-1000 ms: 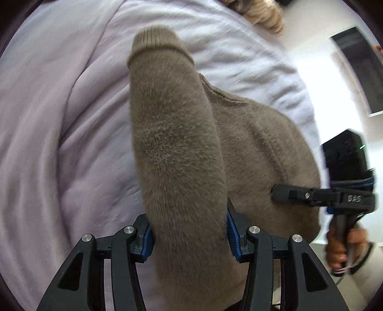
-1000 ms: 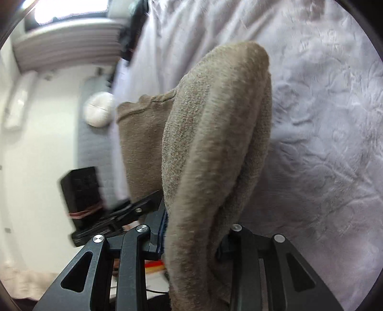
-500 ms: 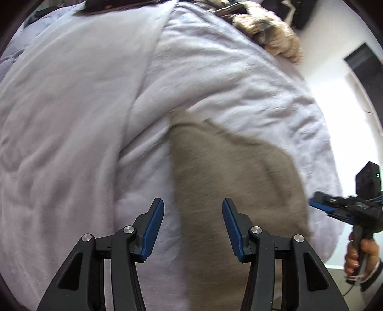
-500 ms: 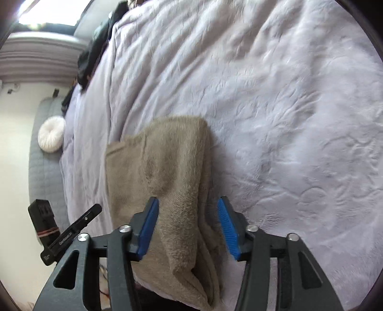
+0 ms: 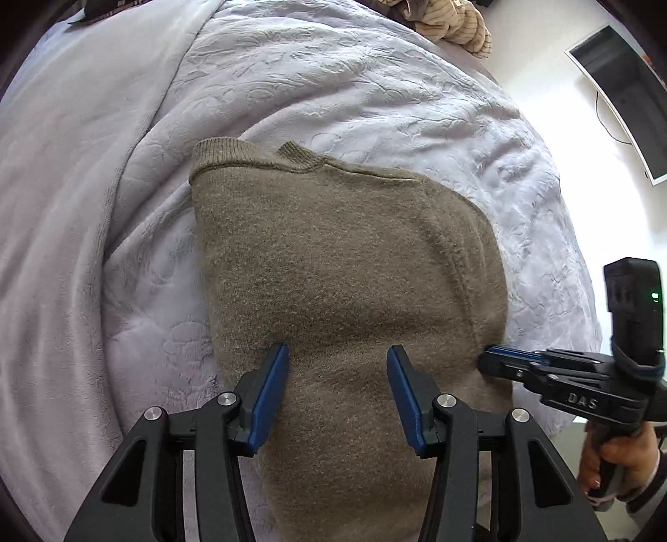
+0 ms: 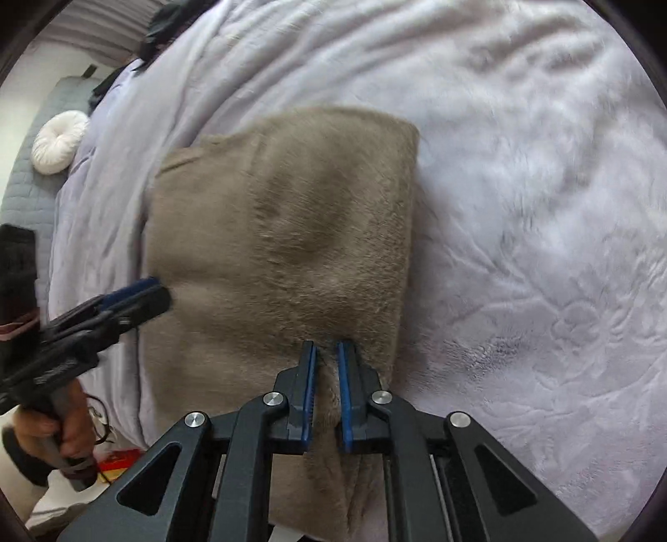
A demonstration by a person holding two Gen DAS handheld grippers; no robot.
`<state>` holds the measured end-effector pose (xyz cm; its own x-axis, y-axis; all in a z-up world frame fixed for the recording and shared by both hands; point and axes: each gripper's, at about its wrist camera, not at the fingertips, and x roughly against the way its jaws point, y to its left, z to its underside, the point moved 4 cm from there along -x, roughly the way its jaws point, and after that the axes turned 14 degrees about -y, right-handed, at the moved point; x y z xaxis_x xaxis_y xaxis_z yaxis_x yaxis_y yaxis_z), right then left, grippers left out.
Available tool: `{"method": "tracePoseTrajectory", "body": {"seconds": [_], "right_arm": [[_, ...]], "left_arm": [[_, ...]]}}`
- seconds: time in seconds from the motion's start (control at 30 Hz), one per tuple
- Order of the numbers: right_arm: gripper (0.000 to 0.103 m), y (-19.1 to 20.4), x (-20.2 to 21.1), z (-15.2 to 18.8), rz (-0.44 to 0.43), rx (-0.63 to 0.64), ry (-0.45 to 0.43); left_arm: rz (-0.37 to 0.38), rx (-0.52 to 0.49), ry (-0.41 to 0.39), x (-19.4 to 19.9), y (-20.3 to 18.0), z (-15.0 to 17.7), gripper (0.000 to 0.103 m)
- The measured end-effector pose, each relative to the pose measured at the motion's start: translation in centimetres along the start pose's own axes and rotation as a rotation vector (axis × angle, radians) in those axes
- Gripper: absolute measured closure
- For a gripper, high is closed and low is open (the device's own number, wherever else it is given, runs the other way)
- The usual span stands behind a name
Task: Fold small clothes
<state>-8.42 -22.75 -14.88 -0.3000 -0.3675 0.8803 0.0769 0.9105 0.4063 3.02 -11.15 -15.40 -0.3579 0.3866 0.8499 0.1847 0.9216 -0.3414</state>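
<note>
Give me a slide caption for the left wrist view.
Open left gripper above a folded brown sweater on a lavender blanket, right gripper at the sweater's edge.

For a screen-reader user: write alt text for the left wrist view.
A folded brown knit sweater lies on a lavender blanket. The left gripper hovers open above its near end; the right gripper reaches in from the right.

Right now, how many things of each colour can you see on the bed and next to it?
Brown: 1, the sweater
Lilac: 1, the blanket
Beige striped: 1, the bundle of cloth
White: 1, the round cushion
Black and blue: 2, the left gripper and the right gripper
Total: 6
</note>
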Motion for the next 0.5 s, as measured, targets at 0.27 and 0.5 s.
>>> {"method": "tracePoseTrajectory", "body": {"seconds": [0.27,0.5], "right_arm": [[0.094,0.2,0.9,0.4,0.047,0.086,0.012],[0.094,-0.4,1.6,0.5,0.065,0.038,0.019]], "left_arm": [[-0.036,-0.028,0.007,1.3,-0.2,0.8,0.051],[-0.072,-0.004,0.035,2.3,0.1,1.4,0.051]]}}
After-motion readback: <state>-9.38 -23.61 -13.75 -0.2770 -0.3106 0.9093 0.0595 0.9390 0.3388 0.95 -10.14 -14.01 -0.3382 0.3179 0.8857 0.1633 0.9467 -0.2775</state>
